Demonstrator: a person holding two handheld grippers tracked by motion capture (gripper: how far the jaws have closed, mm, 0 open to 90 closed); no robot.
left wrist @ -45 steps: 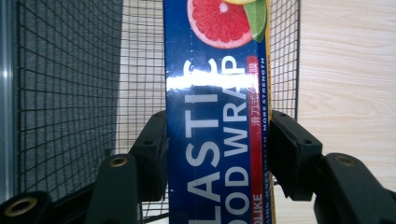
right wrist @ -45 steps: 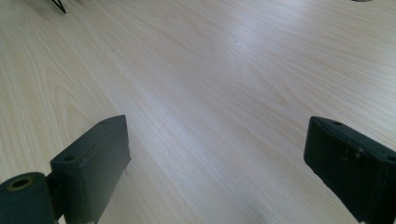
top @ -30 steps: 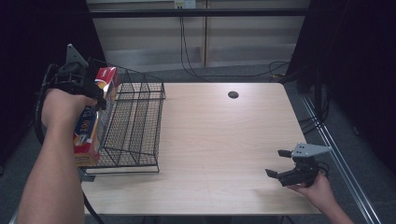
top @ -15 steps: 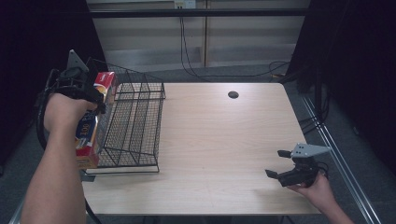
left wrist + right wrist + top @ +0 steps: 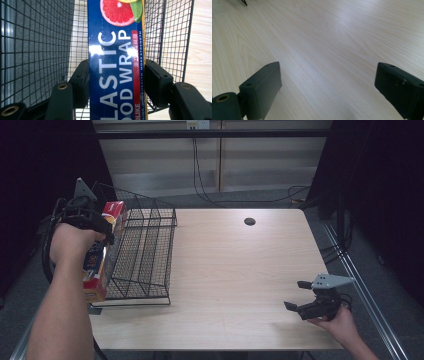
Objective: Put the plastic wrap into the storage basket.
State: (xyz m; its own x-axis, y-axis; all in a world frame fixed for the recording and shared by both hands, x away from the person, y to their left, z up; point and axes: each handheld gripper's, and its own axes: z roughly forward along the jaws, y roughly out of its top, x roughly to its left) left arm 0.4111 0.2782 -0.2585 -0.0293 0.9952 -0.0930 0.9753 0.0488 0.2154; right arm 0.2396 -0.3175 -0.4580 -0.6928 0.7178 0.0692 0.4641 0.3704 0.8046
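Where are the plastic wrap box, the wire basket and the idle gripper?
plastic wrap box (image 5: 115, 62), left gripper view, on its blue printed face.
wire basket (image 5: 145, 255), high view, on its mesh side.
right gripper (image 5: 297, 295), high view, midway between its fingertips.

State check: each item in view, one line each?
plastic wrap box: clamped between the jaws, held at the basket's left side, not yet set down.
left gripper: shut on the box, pads on both of its long edges.
right gripper: open, nothing between the jaws, low over bare table.
wire basket: upright at the table's left edge; no contents visible.
table: bare wood, with a dark round hole near its far edge.
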